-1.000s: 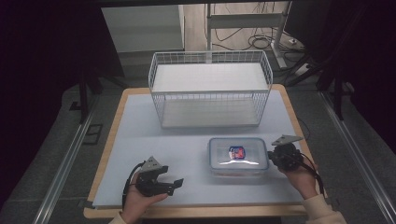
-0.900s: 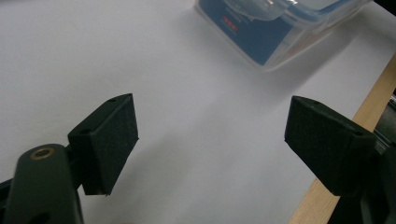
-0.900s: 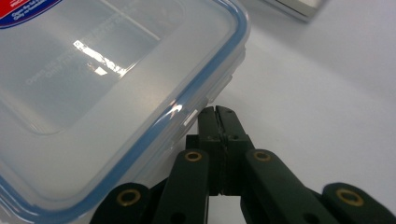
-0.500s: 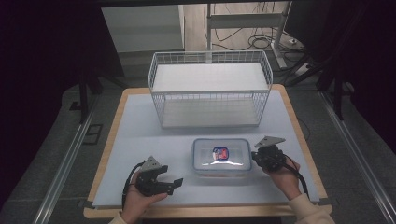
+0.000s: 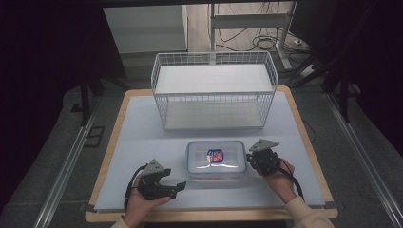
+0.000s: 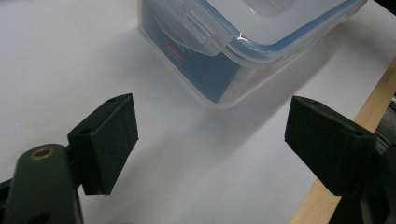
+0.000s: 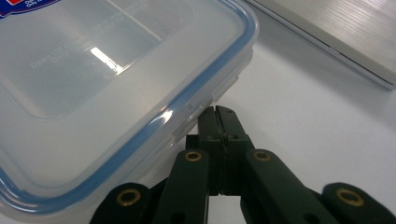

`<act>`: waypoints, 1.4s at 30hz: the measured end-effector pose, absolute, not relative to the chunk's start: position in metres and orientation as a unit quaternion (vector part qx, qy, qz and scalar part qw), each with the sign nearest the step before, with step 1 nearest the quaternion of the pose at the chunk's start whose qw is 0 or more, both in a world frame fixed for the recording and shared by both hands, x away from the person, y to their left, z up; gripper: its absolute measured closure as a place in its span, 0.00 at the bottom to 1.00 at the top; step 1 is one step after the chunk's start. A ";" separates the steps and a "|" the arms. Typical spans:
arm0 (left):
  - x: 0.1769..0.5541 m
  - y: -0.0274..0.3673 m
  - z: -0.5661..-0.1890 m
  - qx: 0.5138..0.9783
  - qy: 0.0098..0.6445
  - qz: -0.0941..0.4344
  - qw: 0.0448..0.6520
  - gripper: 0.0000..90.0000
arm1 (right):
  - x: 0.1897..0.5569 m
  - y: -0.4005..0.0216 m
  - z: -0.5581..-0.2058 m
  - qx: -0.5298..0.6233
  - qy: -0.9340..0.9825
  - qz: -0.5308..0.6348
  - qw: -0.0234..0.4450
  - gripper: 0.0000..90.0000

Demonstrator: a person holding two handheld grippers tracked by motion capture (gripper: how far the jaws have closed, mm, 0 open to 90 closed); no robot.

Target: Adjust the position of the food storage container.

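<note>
- Wire basket point(image 5: 214, 90) at the table's far side, nothing in it.
- Lidded plastic container point(image 5: 216, 156) on the table, near edge, between both grippers; not yet lifted, apparently.
- Left gripper point(image 6: 210, 140) spread wide, empty.
- Right gripper point(image 7: 219, 126) pressed together against the container's side.

It looks like a lab or recording room. A white-covered tabletop point(image 5: 142, 142) stands between floor rails point(image 5: 62, 175). Loose cables point(image 5: 266, 43) lie behind, with dark surroundings.

A: Left hand point(image 5: 142, 202) at near left, holding the black two-jaw left gripper point(image 5: 178, 186), jaws spread wide, aimed right.

B: Right hand point(image 5: 279, 176) at near right; black two-jaw right gripper point(image 7: 218, 116), jaws pressed together, pointing left.
</note>
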State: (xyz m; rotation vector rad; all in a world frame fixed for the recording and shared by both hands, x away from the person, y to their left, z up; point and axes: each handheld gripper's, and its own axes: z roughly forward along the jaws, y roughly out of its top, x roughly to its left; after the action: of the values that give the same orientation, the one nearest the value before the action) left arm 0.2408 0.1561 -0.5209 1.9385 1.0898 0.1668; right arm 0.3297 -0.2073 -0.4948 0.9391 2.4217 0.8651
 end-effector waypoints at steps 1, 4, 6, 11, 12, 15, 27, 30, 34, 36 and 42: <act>0.241 0.156 -0.521 0.780 0.439 0.068 0.440 0.19 | 0.330 -0.208 -0.495 0.336 0.866 0.311 0.200 1.00; 0.240 0.158 -0.520 0.780 0.439 0.068 0.441 0.19 | 0.329 -0.212 -0.493 0.337 0.863 0.322 0.195 1.00; 0.240 0.159 -0.520 0.778 0.440 0.070 0.443 0.19 | 0.328 -0.219 -0.490 0.341 0.857 0.329 0.201 1.00; 0.241 0.162 -0.520 0.775 0.443 0.070 0.444 0.19 | 0.324 -0.244 -0.478 0.365 0.833 0.370 0.189 1.00; 0.241 0.162 -0.520 0.775 0.444 0.070 0.445 0.19 | 0.322 -0.249 -0.476 0.368 0.829 0.377 0.186 0.99; 0.241 0.163 -0.519 0.772 0.447 0.069 0.447 0.19 | 0.316 -0.265 -0.474 0.371 0.821 0.399 0.171 1.00; 0.245 0.171 -0.518 0.763 0.460 0.072 0.449 0.19 | 0.314 -0.293 -0.484 0.397 0.795 0.444 0.114 0.92; 0.246 0.172 -0.517 0.759 0.461 0.067 0.456 0.18 | 0.313 -0.291 -0.482 0.380 0.791 0.467 0.111 0.68; 0.248 0.175 -0.512 0.747 0.467 0.062 0.468 0.17 | 0.313 -0.286 -0.480 0.379 0.783 0.483 0.098 0.41; 0.252 0.175 -0.509 0.737 0.476 0.048 0.477 0.17 | 0.313 -0.284 -0.479 0.378 0.782 0.489 0.085 0.35; 0.266 0.174 -0.499 0.718 0.478 0.026 0.505 0.17 | 0.315 -0.282 -0.475 0.387 0.769 0.506 0.063 0.30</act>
State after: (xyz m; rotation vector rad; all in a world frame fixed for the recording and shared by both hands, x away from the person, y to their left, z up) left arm 0.2659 0.1744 -0.4990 1.7333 1.1533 0.0624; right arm 0.3155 -0.2820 -0.4750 1.1682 2.3230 1.5286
